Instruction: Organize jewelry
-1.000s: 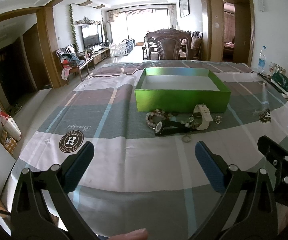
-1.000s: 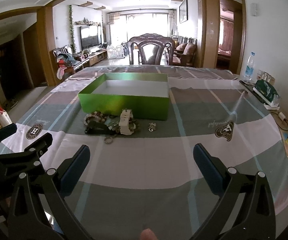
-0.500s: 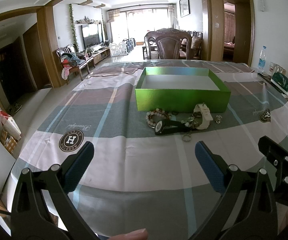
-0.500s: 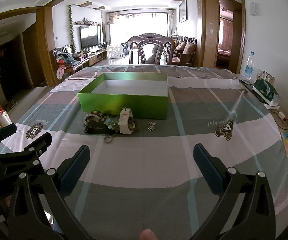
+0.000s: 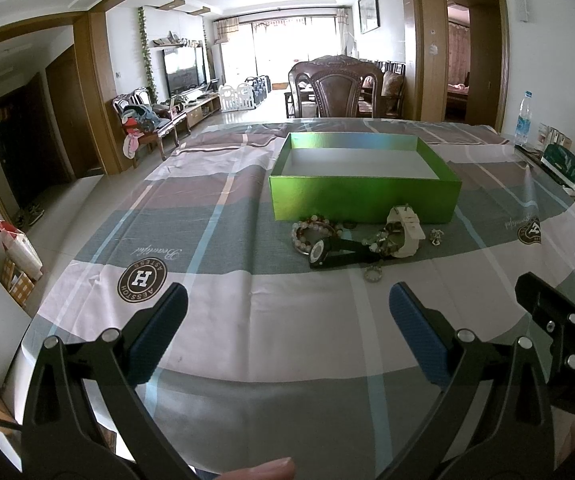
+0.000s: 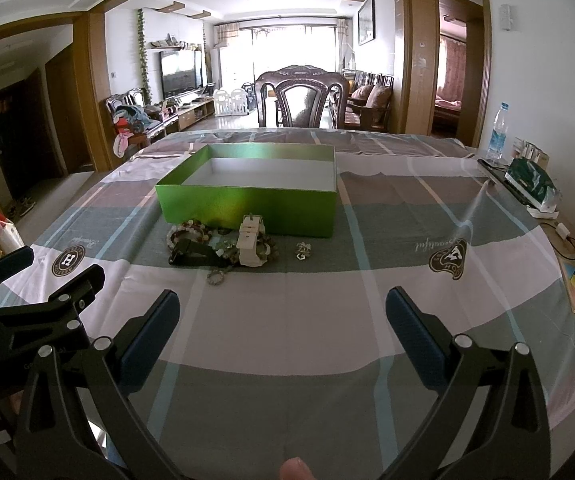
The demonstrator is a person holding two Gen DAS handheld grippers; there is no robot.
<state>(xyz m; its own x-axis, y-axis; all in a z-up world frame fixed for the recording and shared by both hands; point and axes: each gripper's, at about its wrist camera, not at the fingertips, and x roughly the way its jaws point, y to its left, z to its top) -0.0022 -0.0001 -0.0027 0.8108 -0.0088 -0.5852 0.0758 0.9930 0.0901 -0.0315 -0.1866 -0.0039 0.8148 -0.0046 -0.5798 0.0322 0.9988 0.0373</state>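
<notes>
Jewelry pile (image 5: 357,240) ahead of left gripper (image 5: 287,328) and right gripper (image 6: 283,332) — both spread, empty.

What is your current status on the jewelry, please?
Left gripper and right gripper open, empty, short of the pile. Jewelry pile on the cloth, in front of the green box. Path clear.

The tangled jewelry pile (image 5: 357,242) (beads, watches) is too small to separate individual pieces.
</notes>
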